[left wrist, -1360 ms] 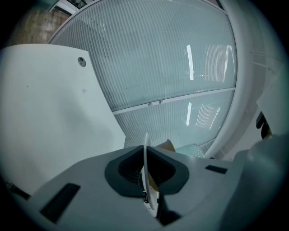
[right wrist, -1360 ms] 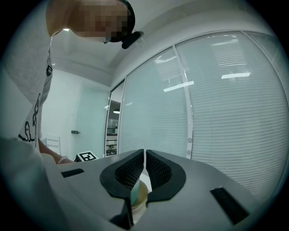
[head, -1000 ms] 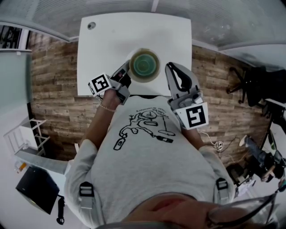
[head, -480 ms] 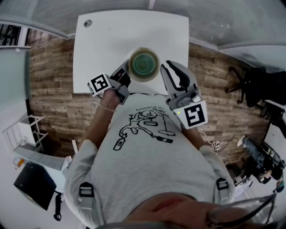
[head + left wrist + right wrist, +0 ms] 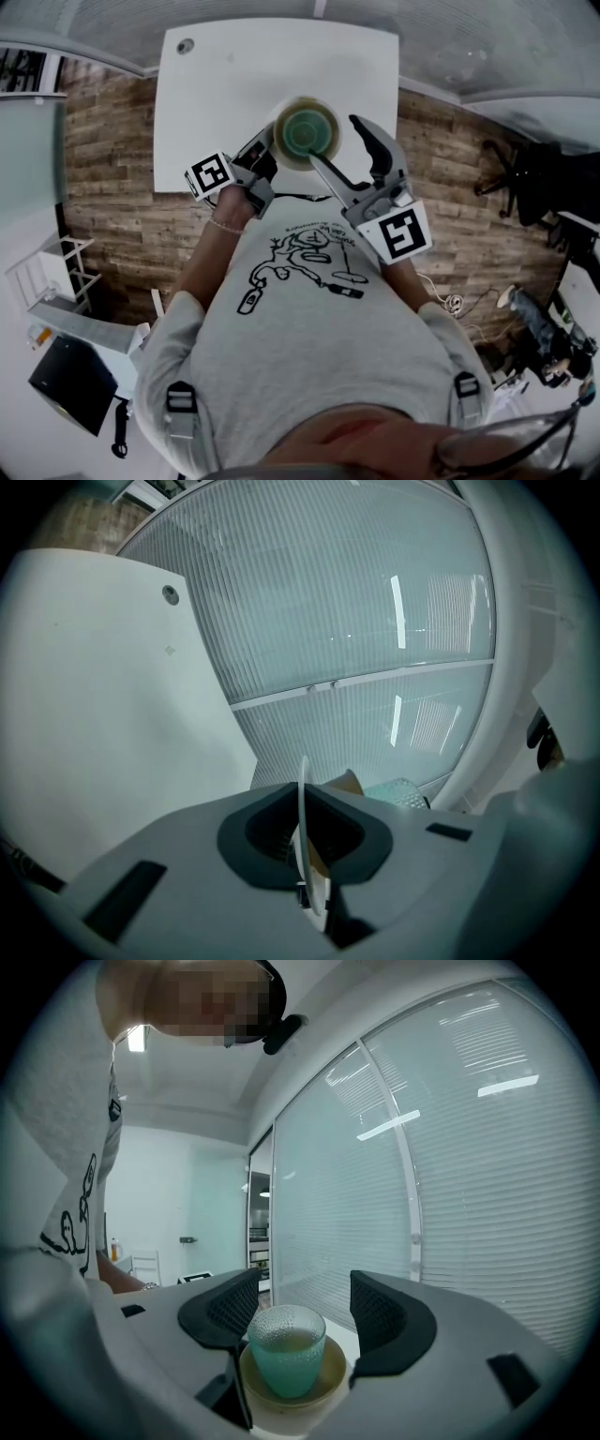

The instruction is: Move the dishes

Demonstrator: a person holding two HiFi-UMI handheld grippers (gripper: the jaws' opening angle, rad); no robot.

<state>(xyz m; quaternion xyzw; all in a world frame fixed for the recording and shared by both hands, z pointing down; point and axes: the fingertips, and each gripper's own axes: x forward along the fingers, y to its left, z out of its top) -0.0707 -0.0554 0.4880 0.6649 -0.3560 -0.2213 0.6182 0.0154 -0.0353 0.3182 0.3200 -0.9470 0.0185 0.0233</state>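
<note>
At table (image 5: 234, 94) near edge | plate (image 5: 303, 836), bowl (image 5: 328, 1372), glass (image 5: 286, 1349) stacked | left gripper (image 5: 265, 152) clamped on plate rim | right gripper (image 5: 339, 142) jaws just opened wide around glass, not touching it | move seemingly all still to do

White table (image 5: 220, 94), wood floor (image 5: 103, 159)

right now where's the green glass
The green glass stands in the tan bowl, at the centre of the head view over the white table's near part, between the jaws of the right gripper, which have just been opening.
</note>
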